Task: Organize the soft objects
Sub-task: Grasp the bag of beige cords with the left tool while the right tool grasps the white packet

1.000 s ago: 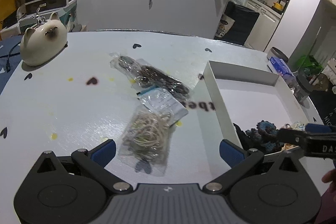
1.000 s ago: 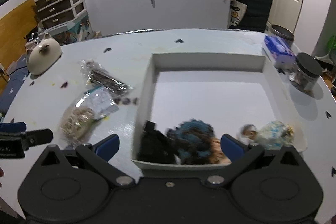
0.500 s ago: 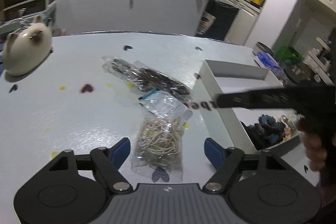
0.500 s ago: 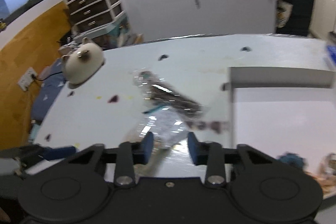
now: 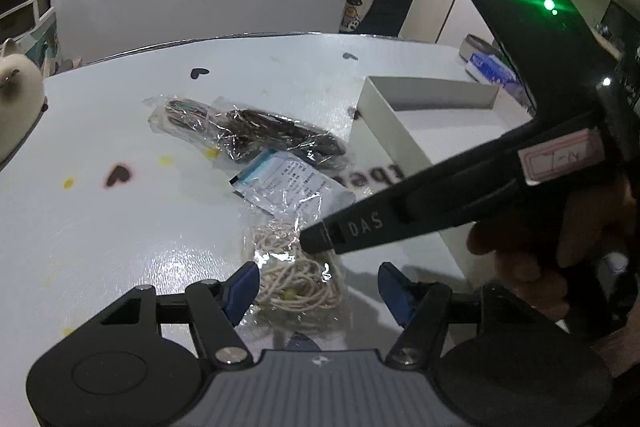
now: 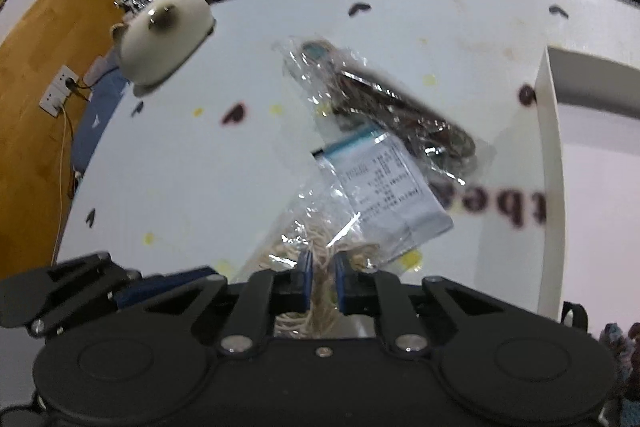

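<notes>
crinkly glossy plastic bag, glossy tabletop

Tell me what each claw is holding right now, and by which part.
The right claw is shut on the bag of pale cord, pinching its middle where the cord bunches. The left claw straddles the bag's near end, closing, and grips nothing yet.

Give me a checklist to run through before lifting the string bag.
1. Right gripper shut on the string bag: ok.
2. Left gripper closing, bag between its jaws, pads not pressing yet: not ok.
3. Bag clear of the dark bag: cannot tell, its label end lies against it.
4. Box has bare floor: ok.
5. Grip holds plastic, not just string: cannot tell.
</notes>
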Demonstrator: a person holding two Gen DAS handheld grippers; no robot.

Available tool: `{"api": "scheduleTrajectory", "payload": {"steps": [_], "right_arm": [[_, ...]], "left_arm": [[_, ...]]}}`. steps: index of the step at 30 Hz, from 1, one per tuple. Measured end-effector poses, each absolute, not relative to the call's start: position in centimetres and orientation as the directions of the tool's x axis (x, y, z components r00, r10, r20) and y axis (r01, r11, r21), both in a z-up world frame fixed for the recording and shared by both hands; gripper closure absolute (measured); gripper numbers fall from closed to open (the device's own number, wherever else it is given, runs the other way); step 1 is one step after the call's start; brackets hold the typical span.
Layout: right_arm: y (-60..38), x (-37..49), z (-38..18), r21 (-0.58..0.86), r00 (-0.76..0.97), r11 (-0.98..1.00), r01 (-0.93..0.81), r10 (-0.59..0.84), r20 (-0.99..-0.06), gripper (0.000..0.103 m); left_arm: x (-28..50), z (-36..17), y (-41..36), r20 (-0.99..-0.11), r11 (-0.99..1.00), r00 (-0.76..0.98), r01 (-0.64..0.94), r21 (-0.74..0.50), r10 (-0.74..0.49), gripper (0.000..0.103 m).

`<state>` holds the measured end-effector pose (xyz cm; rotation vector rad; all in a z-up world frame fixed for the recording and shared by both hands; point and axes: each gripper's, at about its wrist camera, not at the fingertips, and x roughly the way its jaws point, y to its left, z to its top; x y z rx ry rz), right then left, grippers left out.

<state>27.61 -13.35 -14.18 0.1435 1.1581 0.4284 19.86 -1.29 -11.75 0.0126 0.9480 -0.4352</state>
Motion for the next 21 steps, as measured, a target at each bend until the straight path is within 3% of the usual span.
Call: {"api": "scheduleTrajectory", "payload": {"steps": [11, 21], "right_arm": [[-14.0, 29.3, -16.5, 0.455, 0.204, 0.876, -0.157, 0.48, -0.853, 0.089], [-9.3, 29.0, -16.2, 0.481, 0.159, 0.831, -0.28, 0.534, -0.83, 0.089]], "left_arm": [[21.3, -13.9, -2.1, -0.818, 0.904, 0.488, 0.419, -0.086, -0.304, 0.038], [20.2, -14.3, 1.4, -0.834, 0.935, 0.514, 0.355, -0.009, -0.203, 0.038]]}}
